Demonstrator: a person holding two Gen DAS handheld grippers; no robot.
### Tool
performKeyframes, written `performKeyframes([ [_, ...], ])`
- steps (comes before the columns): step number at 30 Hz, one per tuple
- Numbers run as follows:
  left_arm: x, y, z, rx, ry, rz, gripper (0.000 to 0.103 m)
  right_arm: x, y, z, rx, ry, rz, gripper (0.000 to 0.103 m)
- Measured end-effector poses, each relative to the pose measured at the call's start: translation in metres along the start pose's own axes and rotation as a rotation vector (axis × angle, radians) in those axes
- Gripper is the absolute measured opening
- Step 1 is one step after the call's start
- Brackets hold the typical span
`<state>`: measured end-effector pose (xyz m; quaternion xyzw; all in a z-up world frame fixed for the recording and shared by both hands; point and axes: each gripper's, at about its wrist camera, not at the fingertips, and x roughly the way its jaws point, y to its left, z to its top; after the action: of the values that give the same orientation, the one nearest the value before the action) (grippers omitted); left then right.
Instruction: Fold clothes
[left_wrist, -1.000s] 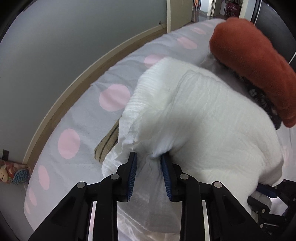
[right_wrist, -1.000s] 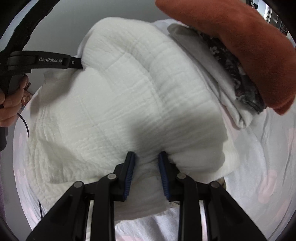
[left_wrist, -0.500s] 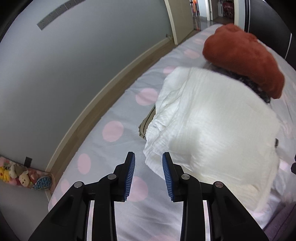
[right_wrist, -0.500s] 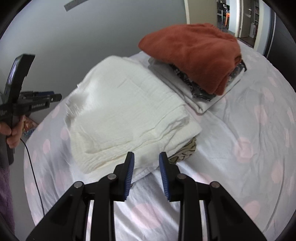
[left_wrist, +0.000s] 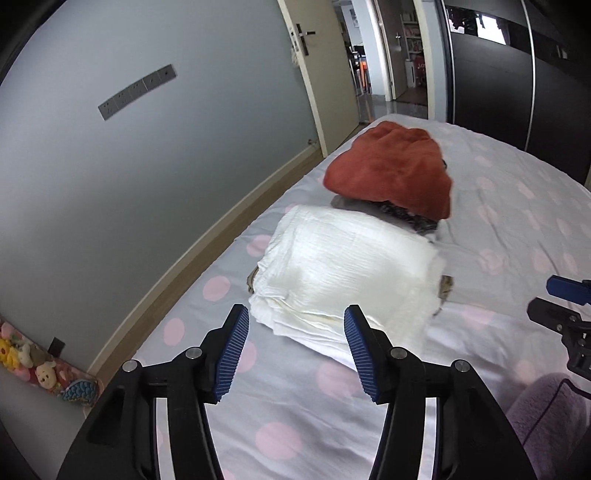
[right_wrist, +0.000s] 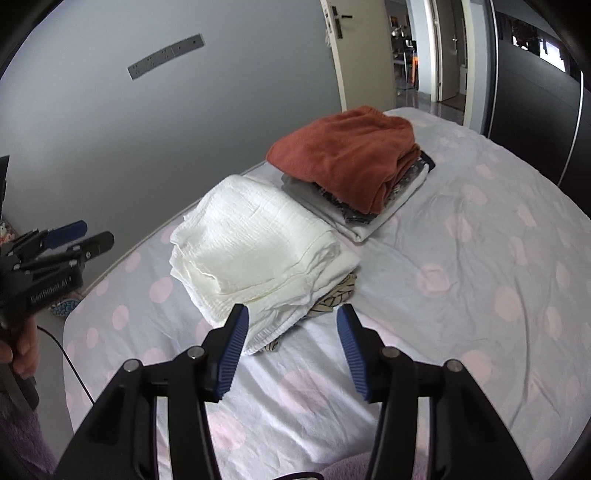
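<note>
Left gripper (left_wrist: 293, 347): jaws spread wide, nothing between them, held above the bed sheet (left_wrist: 509, 236) just short of the folded white garment (left_wrist: 351, 273). White garment sits folded near the wall-side edge of the bed, on top of a striped piece (right_wrist: 334, 295) peeking out underneath. Just behind it: a second stack topped by a rust-orange garment (right_wrist: 347, 158). Right gripper (right_wrist: 291, 347): jaws also apart, empty, clear of the white garment's near corner.
</note>
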<state>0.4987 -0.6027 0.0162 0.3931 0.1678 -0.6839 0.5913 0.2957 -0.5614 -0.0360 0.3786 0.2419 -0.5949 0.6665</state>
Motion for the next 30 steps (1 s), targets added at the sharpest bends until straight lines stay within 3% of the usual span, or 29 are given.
performKeyframes([
  [2,-0.013,-0.010,-0.012,-0.009,-0.018,0.004,0.071,-0.015,0.000,-0.009,0.009,-0.026,-0.004,0.049],
  [4,-0.024,-0.017,-0.025,-0.026,-0.034,0.015,0.074,-0.030,-0.001,-0.018,0.018,-0.051,-0.008,0.049],
  [19,-0.072,-0.045,-0.107,-0.173,-0.049,0.034,0.075,-0.112,0.016,-0.085,-0.006,-0.258,-0.055,0.052],
  [30,-0.079,-0.062,-0.145,-0.177,0.000,0.039,0.075,-0.115,0.025,-0.117,-0.006,-0.234,-0.030,0.053],
])
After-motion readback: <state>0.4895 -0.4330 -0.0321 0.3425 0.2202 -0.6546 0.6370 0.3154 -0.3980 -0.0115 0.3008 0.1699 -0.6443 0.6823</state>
